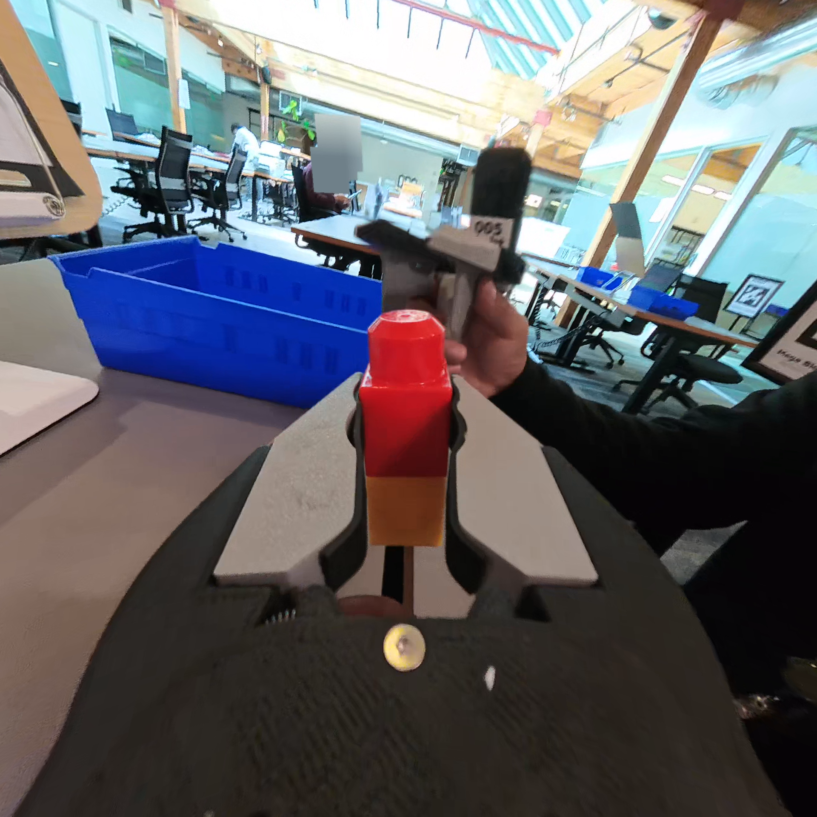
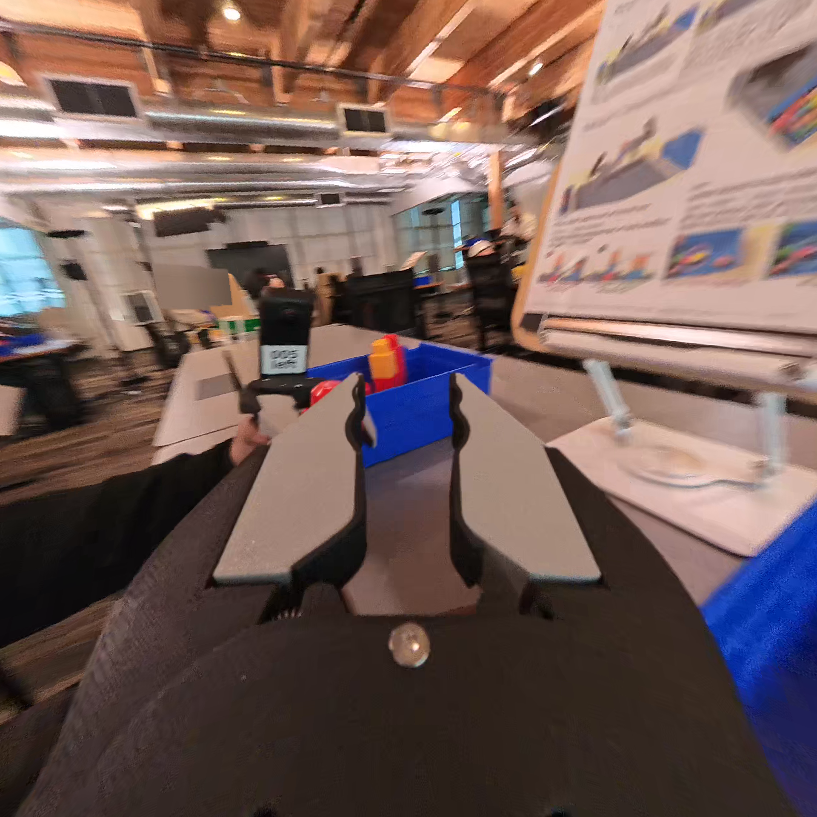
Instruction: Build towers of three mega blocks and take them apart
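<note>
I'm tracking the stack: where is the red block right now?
In the left wrist view, the red block sits clamped in the left gripper, stacked on an orange block, with the blue bin behind it.

red block [image 1: 404, 424]: glossy smooth plastic
orange block [image 1: 404, 510]: smooth plastic, duller sheen
left gripper [image 1: 404, 398]: matt grey finger plates, rough black textured body
screw [image 1: 403, 647]: shiny metal
blue bin [image 1: 212, 318]: smooth glossy plastic
table [image 1: 66, 508]: matt grey surface
ceiling beams [image 2: 309, 35]: wood

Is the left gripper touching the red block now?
Touching. In the left wrist view, the left gripper has both fingers pressed against the sides of the red block, with no gap visible.
</note>
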